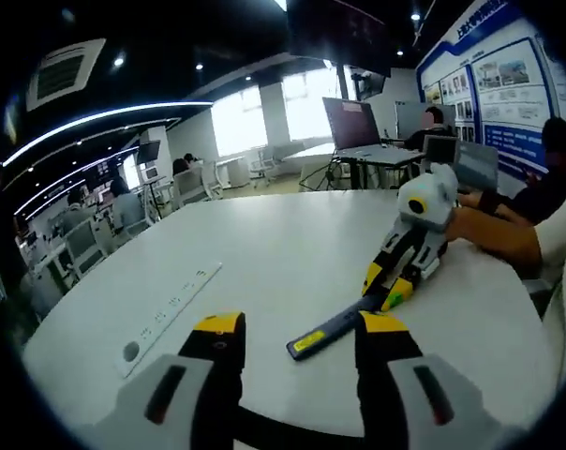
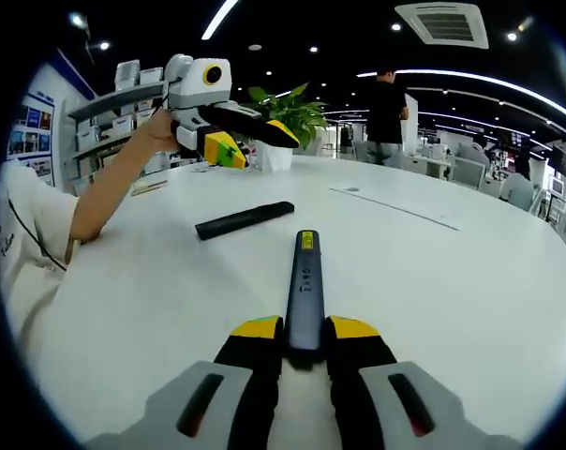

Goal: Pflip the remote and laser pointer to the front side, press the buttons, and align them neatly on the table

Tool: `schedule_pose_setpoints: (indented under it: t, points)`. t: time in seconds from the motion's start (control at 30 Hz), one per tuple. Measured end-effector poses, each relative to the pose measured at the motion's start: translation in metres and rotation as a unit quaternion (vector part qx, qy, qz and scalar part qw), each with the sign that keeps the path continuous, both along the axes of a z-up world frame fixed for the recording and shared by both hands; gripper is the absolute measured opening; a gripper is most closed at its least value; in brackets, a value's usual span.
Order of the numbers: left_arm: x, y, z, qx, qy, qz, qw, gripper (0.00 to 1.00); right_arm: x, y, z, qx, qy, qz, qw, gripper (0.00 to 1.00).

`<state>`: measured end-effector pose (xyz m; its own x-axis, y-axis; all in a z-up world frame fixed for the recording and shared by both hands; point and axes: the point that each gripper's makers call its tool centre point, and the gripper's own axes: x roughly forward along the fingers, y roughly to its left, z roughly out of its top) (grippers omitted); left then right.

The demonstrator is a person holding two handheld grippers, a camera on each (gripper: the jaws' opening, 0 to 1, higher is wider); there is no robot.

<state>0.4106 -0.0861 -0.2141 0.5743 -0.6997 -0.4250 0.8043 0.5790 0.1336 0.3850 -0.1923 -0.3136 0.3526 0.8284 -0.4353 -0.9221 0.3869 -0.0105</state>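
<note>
Right tool (image 2: 304, 342): clamped on laser pointer (image 2: 305, 286)
Left tool (image 1: 297, 337): jaws apart, empty
Remote (image 2: 245, 220): flat on surface (image 2: 452, 281)

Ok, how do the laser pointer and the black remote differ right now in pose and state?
The laser pointer is clamped at its near end by the right gripper; the remote lies free, untouched. The pointer is dark grey-blue with a yellow label near its far end; the remote is plain black. The pointer runs straight away from the jaws; the remote lies crosswise beyond it. Both are slim bars lying flat on the white table.
</note>
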Motion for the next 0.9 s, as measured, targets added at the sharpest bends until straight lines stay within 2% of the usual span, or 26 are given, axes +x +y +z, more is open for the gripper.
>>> schedule_pose_setpoints:
  t: [0.1, 0.27, 0.33, 0.43, 0.53, 0.83, 0.9]
  points:
    - [-0.001, -0.003, -0.004, 0.001, 0.009, -0.002, 1.0, 0.45, 0.0, 0.0, 0.0, -0.001, -0.002, 0.0, 1.0, 0.22]
    - [0.0, 0.003, -0.016, 0.031, 0.008, 0.005, 0.9995, 0.46, 0.0, 0.0, 0.0, 0.0, -0.002, 0.001, 1.0, 0.22]
    - [0.003, 0.007, -0.022, 0.023, 0.025, 0.023, 0.9991, 0.49, -0.001, 0.0, 0.0, 0.0, -0.002, 0.001, 1.0, 0.22]
    - [0.005, 0.011, -0.024, 0.032, 0.024, 0.025, 0.9989, 0.49, -0.001, 0.0, 0.0, -0.004, -0.005, 0.002, 1.0, 0.22]
    - [0.001, 0.012, -0.028, 0.052, 0.019, 0.013, 0.9984, 0.47, -0.001, 0.0, 0.0, -0.004, -0.004, 0.003, 1.0, 0.22]
    - [-0.002, 0.014, -0.028, 0.062, 0.015, 0.001, 0.998, 0.49, -0.001, 0.0, -0.001, -0.002, 0.0, 0.003, 1.0, 0.22]
    - [-0.007, 0.009, -0.034, 0.066, 0.016, -0.021, 0.9975, 0.48, -0.002, 0.001, 0.0, 0.002, 0.004, 0.004, 1.0, 0.22]
